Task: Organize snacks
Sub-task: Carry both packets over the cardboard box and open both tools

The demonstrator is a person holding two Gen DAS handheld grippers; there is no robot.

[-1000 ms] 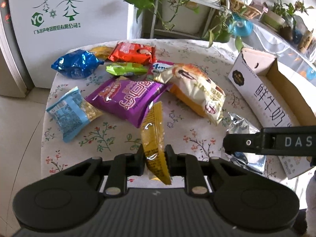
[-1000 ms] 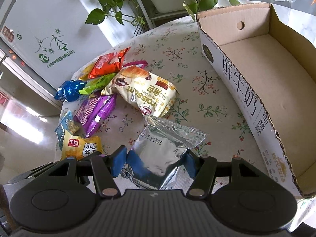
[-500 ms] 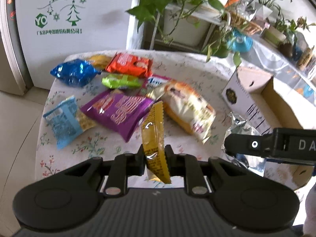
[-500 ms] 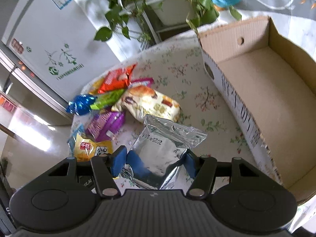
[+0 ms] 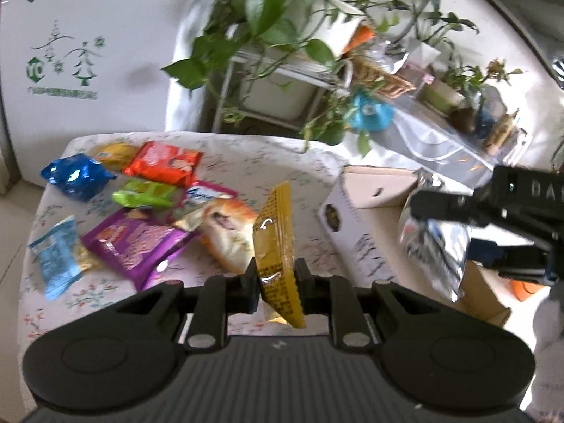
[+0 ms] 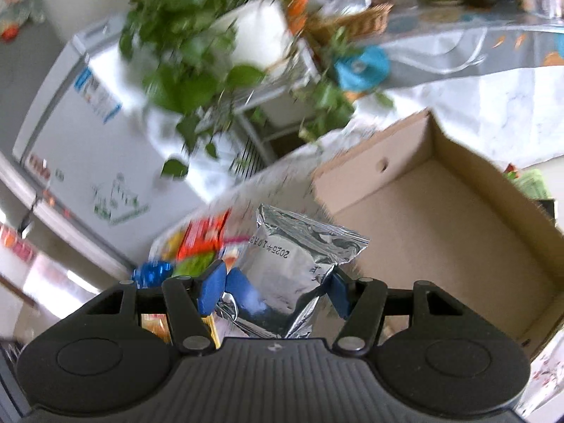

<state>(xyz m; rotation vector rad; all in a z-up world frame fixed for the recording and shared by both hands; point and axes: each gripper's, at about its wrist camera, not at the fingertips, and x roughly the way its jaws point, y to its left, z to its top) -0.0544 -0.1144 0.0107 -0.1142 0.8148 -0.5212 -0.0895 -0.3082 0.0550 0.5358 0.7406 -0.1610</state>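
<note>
My left gripper (image 5: pixel 276 280) is shut on a yellow snack packet (image 5: pixel 276 232), held upright above the table. My right gripper (image 6: pixel 276 283) is shut on a silver foil packet (image 6: pixel 292 264); in the left wrist view that packet (image 5: pixel 435 246) hangs over the open cardboard box (image 5: pixel 356 208). The box's bare brown floor (image 6: pixel 444 243) lies right of the foil packet. Several snacks remain on the floral tablecloth: a purple bag (image 5: pixel 135 239), a croissant bag (image 5: pixel 229 225), a green packet (image 5: pixel 144 194), a red packet (image 5: pixel 164 162), a blue foil packet (image 5: pixel 75 174) and a light blue packet (image 5: pixel 56 255).
A white fridge (image 5: pixel 81 42) stands behind the table on the left. Potted plants on a rack (image 5: pixel 282 28) and a glass-topped shelf (image 5: pixel 440 134) with pots stand behind the table and box. The table edge (image 5: pixel 31 218) drops to the floor at left.
Both grippers have lifted with their packets. The right gripper has carried the foil packet up and right, over the box. The left gripper has risen and tilted toward the box.
</note>
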